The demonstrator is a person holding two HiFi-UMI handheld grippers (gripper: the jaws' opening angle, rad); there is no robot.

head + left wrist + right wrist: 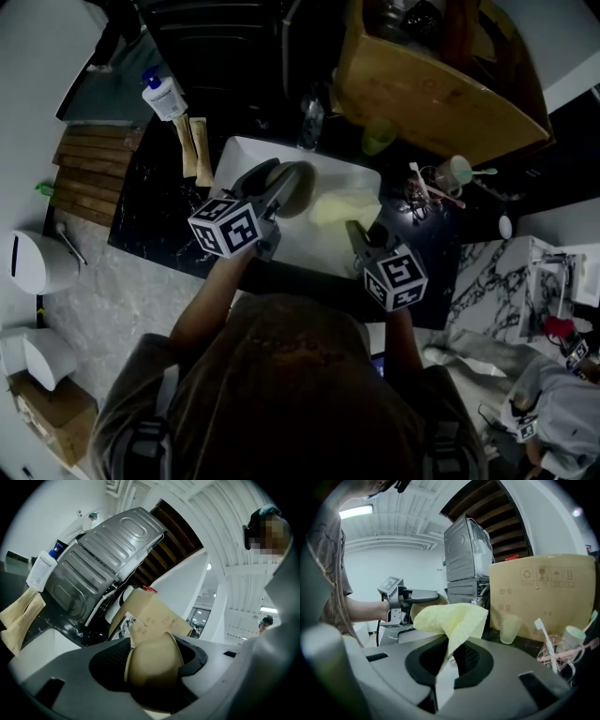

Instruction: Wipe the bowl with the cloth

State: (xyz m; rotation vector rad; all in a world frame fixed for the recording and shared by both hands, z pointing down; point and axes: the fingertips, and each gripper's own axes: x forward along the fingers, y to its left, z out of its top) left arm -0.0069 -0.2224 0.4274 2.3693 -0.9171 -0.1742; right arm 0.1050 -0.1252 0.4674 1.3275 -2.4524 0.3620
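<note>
A tan bowl (pixel 298 187) is held on edge over the white sink (pixel 246 151), my left gripper (pixel 286 187) shut on its rim. In the left gripper view the bowl (pixel 154 665) fills the space between the jaws. My right gripper (pixel 358 232) is shut on a pale yellow cloth (pixel 345 206), which hangs just right of the bowl. In the right gripper view the cloth (pixel 451 619) bunches above the jaws, and the left gripper (pixel 423 596) with the bowl shows behind it.
A black counter (pixel 150 202) surrounds the sink. A white pump bottle (pixel 163 96) and tan cloths (pixel 195 145) lie at the left. A green cup (pixel 377 137), a cardboard box (pixel 441 94) and a holder with toothbrushes (pixel 452 173) stand at the back right.
</note>
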